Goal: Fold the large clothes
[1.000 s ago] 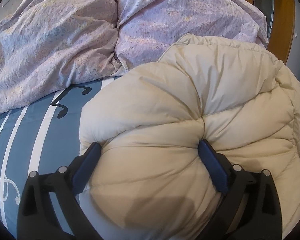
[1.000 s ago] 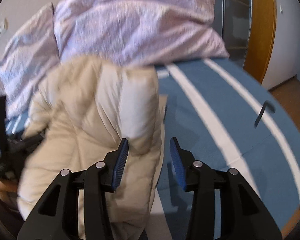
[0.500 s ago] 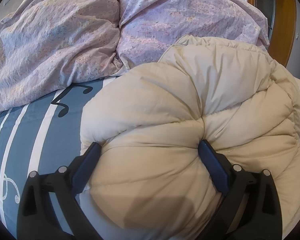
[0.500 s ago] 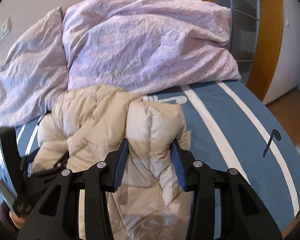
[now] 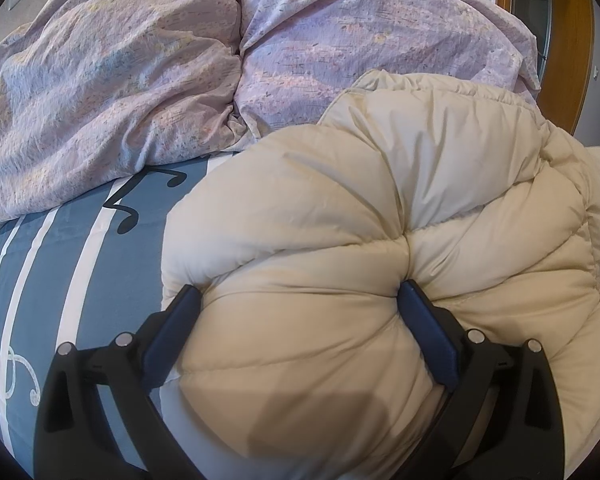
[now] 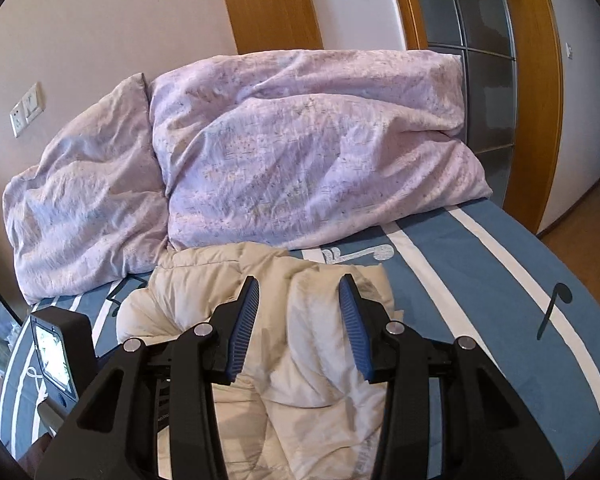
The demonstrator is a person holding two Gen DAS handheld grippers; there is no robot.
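Note:
A cream quilted down jacket [image 5: 380, 220] lies bunched on the blue striped bed sheet [image 5: 80, 248]. My left gripper [image 5: 296, 300] is spread wide and pressed into the jacket's puffy mass, which bulges between its blue pads. In the right wrist view the jacket [image 6: 308, 380] lies below my right gripper [image 6: 298, 300], whose jaws stand apart above a raised fold without clamping it. The back of the left gripper unit [image 6: 56, 344] shows at the jacket's left side.
Two lilac pillows [image 6: 300, 144] lie against the wall at the head of the bed. A wooden door frame with dark glass panels [image 6: 480, 52] stands at the right. The bed's right edge drops to a wooden floor [image 6: 588, 216].
My right gripper has pulled up and back from the jacket fold that sat between its pads; the jacket has settled lower on the sheet. The left gripper has stayed pressed in place.

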